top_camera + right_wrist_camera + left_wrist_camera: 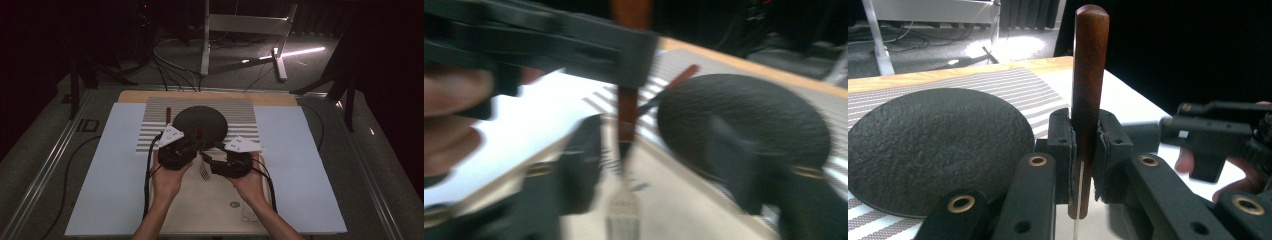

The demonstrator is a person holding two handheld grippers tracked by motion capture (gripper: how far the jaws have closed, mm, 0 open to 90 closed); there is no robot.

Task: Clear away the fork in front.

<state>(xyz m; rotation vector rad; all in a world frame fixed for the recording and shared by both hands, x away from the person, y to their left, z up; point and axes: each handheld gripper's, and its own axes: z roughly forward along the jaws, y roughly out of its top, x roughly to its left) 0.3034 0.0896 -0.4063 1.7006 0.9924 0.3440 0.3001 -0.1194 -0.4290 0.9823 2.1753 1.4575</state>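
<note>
A fork with a reddish wooden handle (1089, 75) stands between the jaws of my left gripper (1087, 145), which is shut on it. In the high view the fork's metal tines (204, 172) hang toward the person, just in front of the black round plate (200, 120). My left gripper (196, 145) and right gripper (212, 156) meet there. In the blurred right gripper view, my right gripper (659, 165) is open. The fork (623, 210) hangs between its jaws, and neither pad presses on it.
The plate lies on a striped placemat (240, 112). A second utensil with a brown handle (168, 116) rests at the plate's left edge. A beige cloth (210, 210) covers the near part of the pale board (115, 175). Cables and stand legs (205, 45) lie beyond the table.
</note>
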